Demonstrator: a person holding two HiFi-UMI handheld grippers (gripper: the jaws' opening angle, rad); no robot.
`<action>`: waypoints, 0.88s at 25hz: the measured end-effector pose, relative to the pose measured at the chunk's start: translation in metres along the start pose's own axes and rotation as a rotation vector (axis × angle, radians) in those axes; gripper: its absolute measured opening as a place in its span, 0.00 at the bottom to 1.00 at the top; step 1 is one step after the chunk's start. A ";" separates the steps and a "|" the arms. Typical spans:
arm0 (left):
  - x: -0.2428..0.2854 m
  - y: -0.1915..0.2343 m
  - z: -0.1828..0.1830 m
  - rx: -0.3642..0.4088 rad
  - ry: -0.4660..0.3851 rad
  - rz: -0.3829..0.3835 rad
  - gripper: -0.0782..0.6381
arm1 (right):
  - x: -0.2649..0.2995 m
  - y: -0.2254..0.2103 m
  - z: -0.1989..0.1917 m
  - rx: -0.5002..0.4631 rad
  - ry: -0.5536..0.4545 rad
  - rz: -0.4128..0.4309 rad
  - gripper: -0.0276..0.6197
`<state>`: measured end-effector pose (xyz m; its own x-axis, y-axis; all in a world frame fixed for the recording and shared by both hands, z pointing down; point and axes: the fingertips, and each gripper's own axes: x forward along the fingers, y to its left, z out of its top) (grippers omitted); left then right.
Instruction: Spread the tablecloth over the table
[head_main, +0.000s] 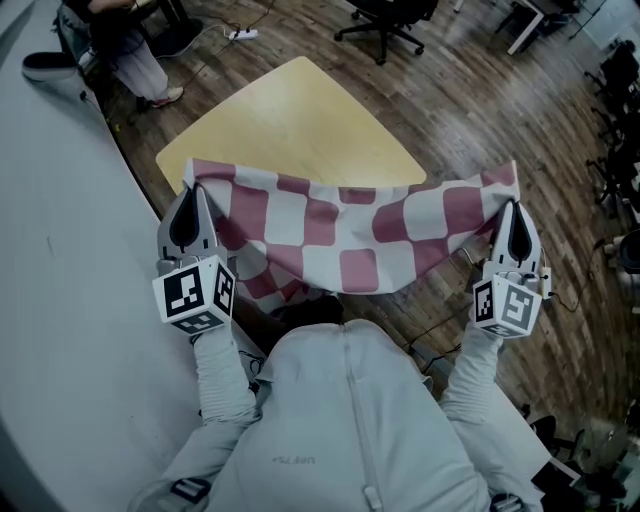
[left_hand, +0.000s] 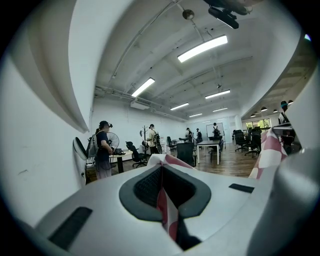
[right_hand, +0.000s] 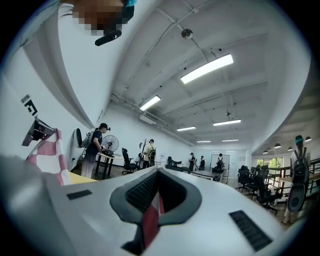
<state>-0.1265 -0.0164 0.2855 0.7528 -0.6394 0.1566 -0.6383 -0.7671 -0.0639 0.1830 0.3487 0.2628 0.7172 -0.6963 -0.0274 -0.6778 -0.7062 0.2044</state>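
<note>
A red-and-white checked tablecloth (head_main: 350, 230) hangs stretched between my two grippers, above the near edge of a pale yellow wooden table (head_main: 300, 125). My left gripper (head_main: 190, 200) is shut on the cloth's left corner, and a pinched fold of the tablecloth (left_hand: 167, 212) shows between its jaws. At the other end my right gripper (head_main: 515, 210) is shut on the right corner, with a strip of the tablecloth (right_hand: 147, 220) clamped in it. The cloth's middle sags toward my body and hides the table's near edge.
A white wall or counter (head_main: 60, 300) runs along the left. Black office chairs (head_main: 385, 25) stand on the wooden floor beyond the table, with more chairs (head_main: 615, 110) at the right. A person (head_main: 130, 50) stands past the table's far left corner. Cables (head_main: 440, 330) lie on the floor at my right.
</note>
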 end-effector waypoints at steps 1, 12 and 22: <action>0.001 0.001 0.000 0.000 0.000 -0.001 0.14 | 0.003 0.001 0.001 -0.002 -0.002 0.000 0.08; 0.005 0.009 -0.014 -0.025 0.029 0.043 0.14 | 0.039 0.003 0.005 -0.023 -0.012 0.032 0.08; 0.026 0.048 -0.022 -0.066 0.050 0.254 0.14 | 0.163 0.033 -0.004 -0.017 -0.030 0.183 0.08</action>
<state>-0.1411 -0.0682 0.3086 0.5592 -0.8065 0.1920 -0.8161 -0.5762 -0.0436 0.2777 0.2122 0.2688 0.5766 -0.8168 -0.0176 -0.7936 -0.5651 0.2254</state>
